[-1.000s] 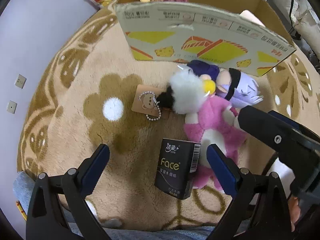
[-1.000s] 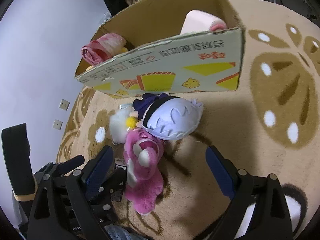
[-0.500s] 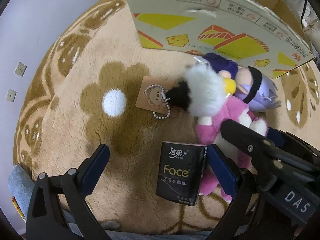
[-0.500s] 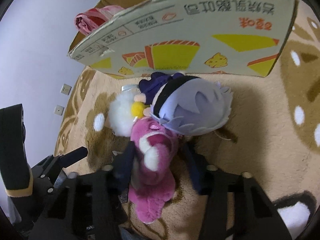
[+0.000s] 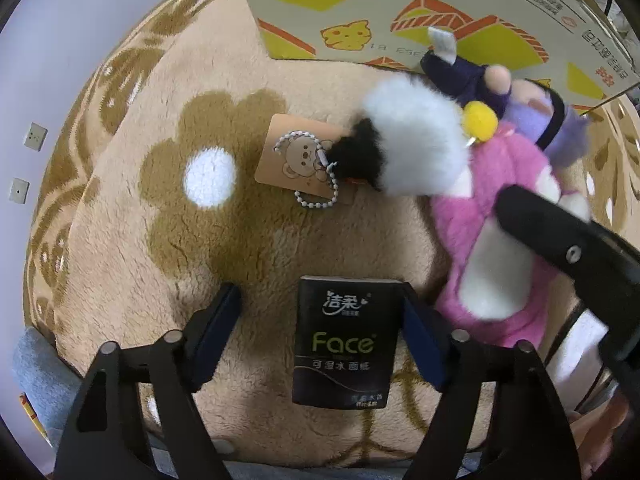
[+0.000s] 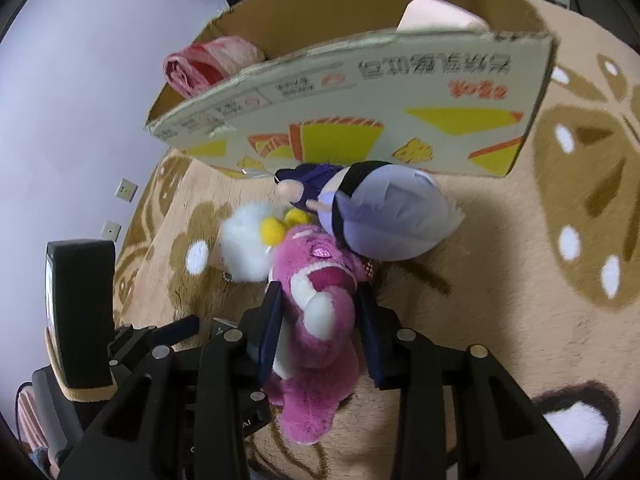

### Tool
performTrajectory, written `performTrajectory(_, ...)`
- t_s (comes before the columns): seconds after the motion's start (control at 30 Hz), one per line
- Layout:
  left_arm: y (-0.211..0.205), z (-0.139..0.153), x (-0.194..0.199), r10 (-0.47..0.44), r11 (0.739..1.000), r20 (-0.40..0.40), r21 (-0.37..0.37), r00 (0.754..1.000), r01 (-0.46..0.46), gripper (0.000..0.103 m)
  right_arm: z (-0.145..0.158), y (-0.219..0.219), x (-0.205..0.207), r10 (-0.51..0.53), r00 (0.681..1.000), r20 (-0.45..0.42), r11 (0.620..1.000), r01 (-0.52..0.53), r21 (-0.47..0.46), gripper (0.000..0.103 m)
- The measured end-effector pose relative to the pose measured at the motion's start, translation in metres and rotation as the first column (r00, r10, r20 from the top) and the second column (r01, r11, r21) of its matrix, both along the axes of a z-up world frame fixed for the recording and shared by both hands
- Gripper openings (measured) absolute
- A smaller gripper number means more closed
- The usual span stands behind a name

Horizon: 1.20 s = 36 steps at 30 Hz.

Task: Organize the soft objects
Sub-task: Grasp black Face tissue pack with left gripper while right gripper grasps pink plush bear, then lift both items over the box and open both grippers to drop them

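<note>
Right gripper (image 6: 318,320), wide apart a second ago, now clamped on pink plush bear (image 6: 316,332) lying on beige flower-patterned rug (image 6: 500,320): bear secured, ready to lift toward open cardboard box (image 6: 360,112). Left gripper (image 5: 320,328) has dropped lower; jaws closing around black tissue pack (image 5: 344,344), right pad touching, left pad apart. Only right view shows box interior: rolled pink cloth (image 6: 208,64). Only left view shows tissue pack and bear-print card tag (image 5: 296,156).

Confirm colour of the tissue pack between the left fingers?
Black tissue pack, green "Face" lettering; clearest in the left wrist view.
</note>
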<state>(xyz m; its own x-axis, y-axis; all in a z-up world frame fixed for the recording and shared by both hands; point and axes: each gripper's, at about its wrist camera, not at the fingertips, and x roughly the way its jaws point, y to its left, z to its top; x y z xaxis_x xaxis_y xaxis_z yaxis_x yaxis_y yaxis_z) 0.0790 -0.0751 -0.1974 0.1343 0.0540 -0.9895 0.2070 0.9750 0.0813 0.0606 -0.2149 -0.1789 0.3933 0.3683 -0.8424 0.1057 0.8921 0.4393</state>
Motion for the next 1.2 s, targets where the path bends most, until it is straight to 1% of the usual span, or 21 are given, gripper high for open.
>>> performTrajectory(0.1, 0.0, 0.002, -0.002, 0.002, 1.0, 0.012, 0.013, 1.0, -0.002, 0.063, 0.005, -0.005, -0.002, -0.015, 1.0, 0.012, 1.0, 0.015, -0.015, 0.038)
performTrajectory(0.17, 0.001, 0.003, -0.003, 0.001, 0.999, 0.019, 0.041, 1.0, -0.002, 0.053, 0.007, -0.006, -0.004, -0.022, 1.0, 0.015, 1.0, 0.023, -0.019, 0.038)
performTrajectory(0.23, 0.001, 0.004, -0.006, -0.014, 0.998, 0.027, 0.063, 1.0, 0.012, 0.05, 0.009, -0.008, -0.005, -0.028, 1.0, 0.014, 0.999, 0.028, -0.022, 0.038)
performTrajectory(0.27, 0.001, 0.004, -0.007, -0.021, 0.998, 0.027, 0.067, 0.999, 0.019, 0.046, 0.01, -0.01, -0.007, -0.032, 0.999, 0.012, 0.999, 0.032, -0.021, 0.038)
performTrajectory(0.3, -0.001, 0.005, -0.01, -0.033, 0.996, 0.033, 0.079, 0.999, 0.03, 0.046, 0.01, -0.012, -0.008, -0.035, 0.999, 0.01, 0.999, 0.035, -0.018, 0.038)
performTrajectory(0.4, 0.0, 0.011, -0.023, -0.062, 0.996, 0.044, 0.07, 0.997, 0.058, 0.045, 0.014, -0.016, -0.013, -0.043, 0.999, 0.015, 0.999, 0.043, -0.019, 0.038)
performTrajectory(0.47, -0.001, 0.019, -0.031, -0.07, 0.997, 0.068, 0.044, 0.995, 0.067, 0.045, 0.02, -0.017, -0.016, -0.048, 0.998, 0.035, 0.998, 0.049, -0.025, 0.038)
performTrajectory(0.57, 0.004, 0.033, -0.041, -0.067, 0.998, 0.129, 0.029, 0.989, 0.064, 0.045, 0.027, -0.013, -0.018, -0.057, 0.996, 0.068, 0.997, 0.059, -0.039, 0.038)
performTrajectory(0.6, 0.006, 0.04, -0.042, -0.06, 0.998, 0.16, 0.02, 0.985, 0.057, 0.045, 0.03, -0.015, -0.02, -0.059, 0.995, 0.074, 0.997, 0.062, -0.039, 0.038)
performTrajectory(0.73, 0.008, 0.063, -0.041, -0.025, 0.999, 0.233, -0.018, 0.972, 0.03, 0.045, 0.044, -0.019, -0.029, -0.067, 0.991, 0.113, 0.996, 0.073, -0.047, 0.038)
performTrajectory(0.8, 0.01, 0.075, -0.04, -0.013, 1.0, 0.279, -0.024, 0.96, 0.02, 0.045, 0.051, -0.022, -0.033, -0.072, 0.988, 0.135, 0.995, 0.08, -0.053, 0.038)
performTrajectory(0.93, 0.004, 0.098, -0.033, -0.005, 1.0, 0.364, -0.007, 0.931, 0.009, 0.045, 0.066, -0.027, -0.038, -0.095, 0.979, 0.183, 0.993, 0.107, -0.055, 0.038)
performTrajectory(1.03, 0.007, 0.111, -0.025, -0.003, 1.0, 0.405, -0.012, 0.914, 0.009, 0.045, 0.076, -0.034, -0.04, -0.112, 0.97, 0.215, 0.99, 0.126, -0.054, 0.038)
performTrajectory(1.2, 0.005, 0.122, -0.016, -0.031, 0.999, 0.467, -0.015, 0.883, 0.043, 0.045, 0.096, -0.04, -0.041, -0.117, 0.955, 0.273, 0.987, 0.142, -0.075, 0.037)
